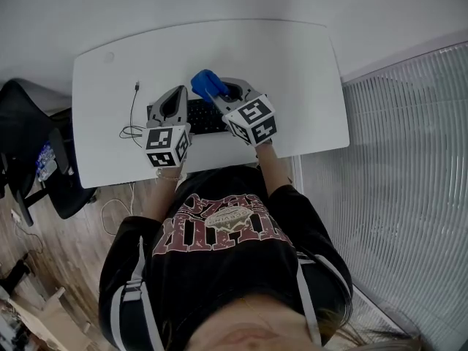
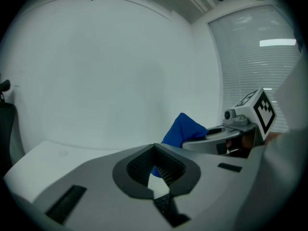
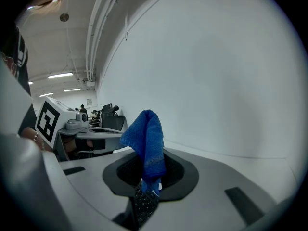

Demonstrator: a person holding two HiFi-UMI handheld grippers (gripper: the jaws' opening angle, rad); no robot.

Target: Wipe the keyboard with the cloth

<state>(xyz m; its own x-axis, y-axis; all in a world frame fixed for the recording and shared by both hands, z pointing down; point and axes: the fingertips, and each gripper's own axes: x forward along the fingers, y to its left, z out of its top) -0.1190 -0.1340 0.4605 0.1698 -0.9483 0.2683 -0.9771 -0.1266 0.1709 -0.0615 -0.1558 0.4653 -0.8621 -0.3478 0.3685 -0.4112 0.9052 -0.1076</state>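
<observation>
A black keyboard (image 1: 203,117) lies on the white table (image 1: 292,72) in front of the person. My right gripper (image 1: 219,93) is shut on a blue cloth (image 1: 206,83), which stands up bunched above the jaws over the keyboard's far edge. In the right gripper view the cloth (image 3: 147,143) hangs pinched in that gripper (image 3: 149,177), with keyboard keys (image 3: 143,203) just below. My left gripper (image 1: 175,102) sits over the keyboard's left end; in its own view the left gripper (image 2: 156,171) is shut with nothing in it. That view shows the cloth (image 2: 183,129) ahead and a sliver of keys (image 2: 166,207).
A thin dark cable (image 1: 133,115) runs across the table left of the keyboard. A black office chair (image 1: 29,145) stands off the table's left side. White slatted blinds (image 1: 395,167) fill the right. The wall lies just past the table's far edge.
</observation>
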